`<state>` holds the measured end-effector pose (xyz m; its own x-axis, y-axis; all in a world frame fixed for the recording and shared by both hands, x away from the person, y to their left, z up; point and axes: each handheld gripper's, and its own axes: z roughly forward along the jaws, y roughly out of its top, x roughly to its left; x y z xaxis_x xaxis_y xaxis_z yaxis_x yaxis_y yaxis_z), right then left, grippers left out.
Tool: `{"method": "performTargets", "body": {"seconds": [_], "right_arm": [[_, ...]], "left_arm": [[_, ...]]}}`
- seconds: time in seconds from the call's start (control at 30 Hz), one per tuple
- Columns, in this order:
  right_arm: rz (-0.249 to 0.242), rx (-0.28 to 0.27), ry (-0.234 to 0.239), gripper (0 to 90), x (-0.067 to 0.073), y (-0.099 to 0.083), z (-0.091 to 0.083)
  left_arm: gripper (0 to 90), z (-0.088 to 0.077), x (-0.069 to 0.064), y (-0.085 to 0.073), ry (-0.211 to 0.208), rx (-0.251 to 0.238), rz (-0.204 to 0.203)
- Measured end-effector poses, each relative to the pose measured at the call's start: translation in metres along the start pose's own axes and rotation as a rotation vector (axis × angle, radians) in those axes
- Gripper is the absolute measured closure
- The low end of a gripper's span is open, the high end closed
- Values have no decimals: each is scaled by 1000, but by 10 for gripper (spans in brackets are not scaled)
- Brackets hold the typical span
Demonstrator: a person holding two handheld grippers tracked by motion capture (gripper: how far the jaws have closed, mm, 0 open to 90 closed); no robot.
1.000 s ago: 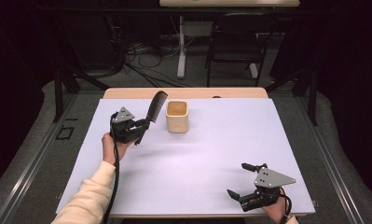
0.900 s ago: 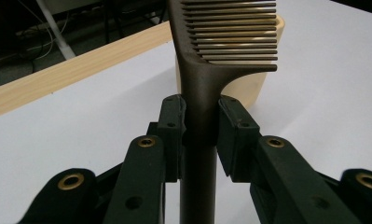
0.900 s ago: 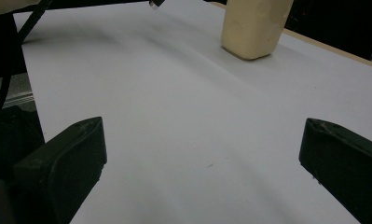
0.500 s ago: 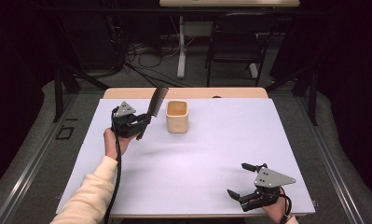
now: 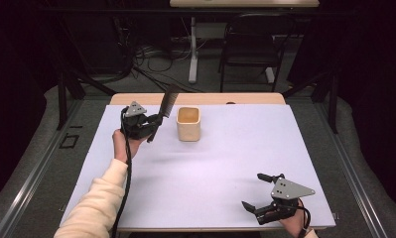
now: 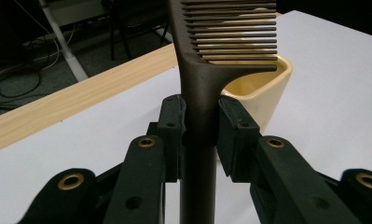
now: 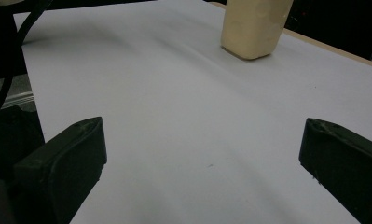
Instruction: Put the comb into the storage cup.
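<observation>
A dark comb (image 6: 198, 88) is clamped by its handle between the fingers of the left gripper (image 5: 153, 128), held raised just left of the cream cup (image 5: 188, 124) on the table (image 5: 225, 163). The right gripper (image 5: 262, 193) is kept wide apart, holding nothing, near the table's front right corner.

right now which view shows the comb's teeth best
The left gripper view: the comb rises close-up between the left gripper pads, each tooth distinct, in front of the cream cup. The high view shows the comb small and dark, its teeth blurred together.
</observation>
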<state>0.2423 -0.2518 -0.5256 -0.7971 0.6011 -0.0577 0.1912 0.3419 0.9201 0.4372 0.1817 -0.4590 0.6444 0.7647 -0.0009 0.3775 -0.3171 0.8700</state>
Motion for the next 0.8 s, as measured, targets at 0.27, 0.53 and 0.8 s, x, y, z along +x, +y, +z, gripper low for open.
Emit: {"method": "performTargets", "body": {"seconds": [0.27, 0.53, 0.8], "right_arm": [[4, 0, -1, 1, 0, 0, 0], [0, -3, -2, 1, 0, 0, 0], [4, -1, -1, 1, 0, 0, 0]], "left_arm": [[722, 3, 2, 7, -1, -9, -4], [722, 6, 6, 11, 1, -20, -21], [722, 9, 5, 16, -5, -21, -17]]}}
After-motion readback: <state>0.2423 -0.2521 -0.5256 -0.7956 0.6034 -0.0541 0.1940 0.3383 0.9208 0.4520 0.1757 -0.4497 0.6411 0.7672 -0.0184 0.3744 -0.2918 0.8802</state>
